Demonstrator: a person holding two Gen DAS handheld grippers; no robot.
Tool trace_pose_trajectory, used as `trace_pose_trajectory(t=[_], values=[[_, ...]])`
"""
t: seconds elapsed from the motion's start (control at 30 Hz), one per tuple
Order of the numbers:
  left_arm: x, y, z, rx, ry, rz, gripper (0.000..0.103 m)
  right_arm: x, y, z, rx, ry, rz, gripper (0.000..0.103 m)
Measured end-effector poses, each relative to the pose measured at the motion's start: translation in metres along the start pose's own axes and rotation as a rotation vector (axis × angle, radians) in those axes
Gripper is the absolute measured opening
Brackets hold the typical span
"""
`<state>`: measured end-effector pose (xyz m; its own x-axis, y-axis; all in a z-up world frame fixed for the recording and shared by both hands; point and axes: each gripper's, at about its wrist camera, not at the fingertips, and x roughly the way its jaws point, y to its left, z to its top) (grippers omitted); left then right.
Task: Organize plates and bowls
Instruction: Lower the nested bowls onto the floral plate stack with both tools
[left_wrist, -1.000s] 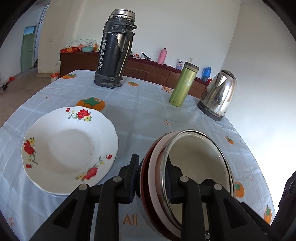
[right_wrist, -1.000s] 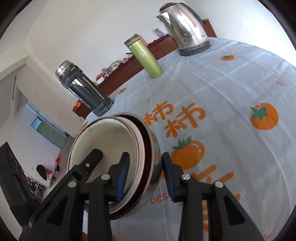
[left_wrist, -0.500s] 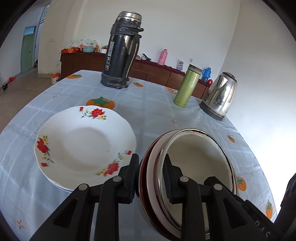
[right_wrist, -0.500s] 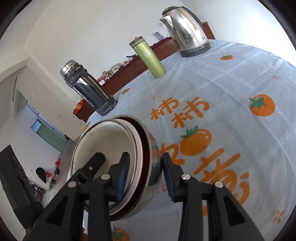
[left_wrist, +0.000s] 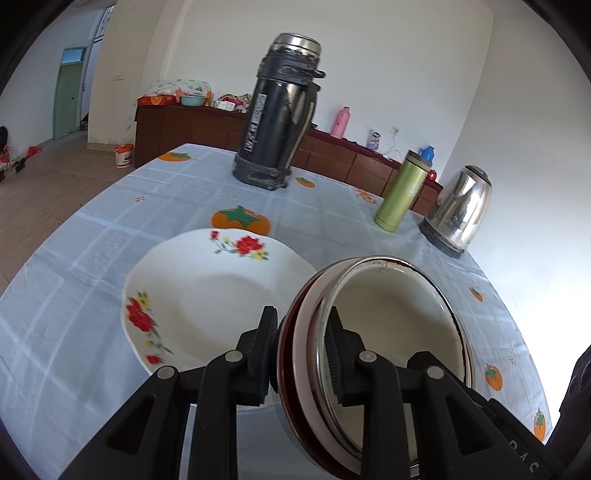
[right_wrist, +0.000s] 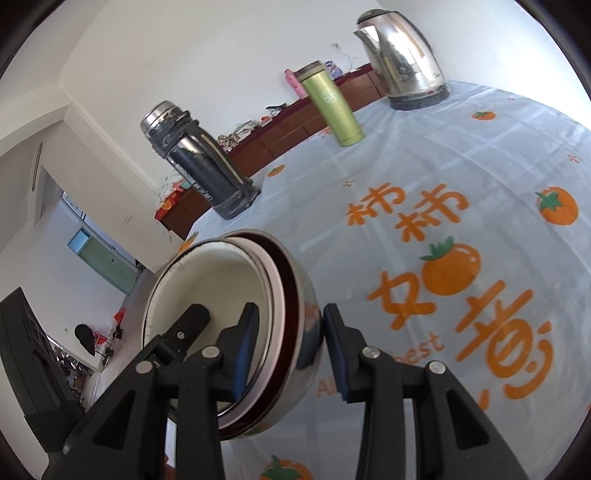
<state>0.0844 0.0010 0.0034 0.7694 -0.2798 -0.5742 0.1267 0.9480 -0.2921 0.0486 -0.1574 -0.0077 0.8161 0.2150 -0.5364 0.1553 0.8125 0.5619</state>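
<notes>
A stack of nested bowls (left_wrist: 399, 325), steel outside with dark red and pink rims and a cream inside, hangs tilted above the tablecloth. My left gripper (left_wrist: 301, 354) is shut on its left rim, one pad inside and one outside. My right gripper (right_wrist: 290, 347) is shut on the opposite rim of the bowl stack (right_wrist: 218, 284), where a finger of the left gripper (right_wrist: 192, 321) shows inside the bowl. A white plate with red flowers (left_wrist: 207, 295) lies on the table just left of the stack, its right edge hidden behind the bowls.
A tall black thermos (left_wrist: 277, 110) stands at the back of the table. A green tumbler (left_wrist: 400, 192) and a steel kettle (left_wrist: 458, 210) stand at the back right. The table edge (left_wrist: 66, 225) curves away on the left, a wooden sideboard (left_wrist: 184, 125) beyond it.
Both grippers have carried the bowl stack leftward across the table. The flowered plate now sits close beside and partly behind the stack. The grips on the rims are unchanged.
</notes>
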Motion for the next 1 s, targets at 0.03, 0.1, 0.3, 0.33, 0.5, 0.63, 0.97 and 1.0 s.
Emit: trace_pose_trajectory(t=[0.03, 0.1, 0.3, 0.33, 0.5, 0.63, 0.97, 1.0], values=[[0.0, 0.003, 0.001, -0.002, -0.003, 0.004, 0.028, 0.003, 0.005, 0.0, -0.006, 0.002, 0.003, 0.037], [0.0, 0.01, 0.004, -0.005, -0.009, 0.017, 0.028, 0.008, 0.011, -0.001, -0.012, 0.009, 0.01, 0.037], [0.0, 0.027, 0.014, -0.031, -0.025, 0.045, 0.028, 0.021, 0.03, 0.0, -0.04, 0.026, 0.026, 0.037], [0.0, 0.029, 0.015, -0.036, -0.026, 0.047, 0.028, 0.023, 0.032, 0.001, -0.044, 0.028, 0.029, 0.037], [0.003, 0.042, 0.022, -0.063, -0.026, 0.058, 0.028, 0.034, 0.043, 0.002, -0.063, 0.047, 0.042, 0.037], [0.005, 0.045, 0.026, -0.072, -0.031, 0.075, 0.028, 0.039, 0.048, 0.004, -0.06, 0.057, 0.053, 0.037], [-0.002, 0.055, 0.049, -0.066, -0.054, 0.107, 0.028, 0.048, 0.071, 0.016, -0.064, 0.066, 0.091, 0.037], [-0.002, 0.057, 0.05, -0.07, -0.056, 0.109, 0.028, 0.049, 0.074, 0.017, -0.066, 0.067, 0.093, 0.037]])
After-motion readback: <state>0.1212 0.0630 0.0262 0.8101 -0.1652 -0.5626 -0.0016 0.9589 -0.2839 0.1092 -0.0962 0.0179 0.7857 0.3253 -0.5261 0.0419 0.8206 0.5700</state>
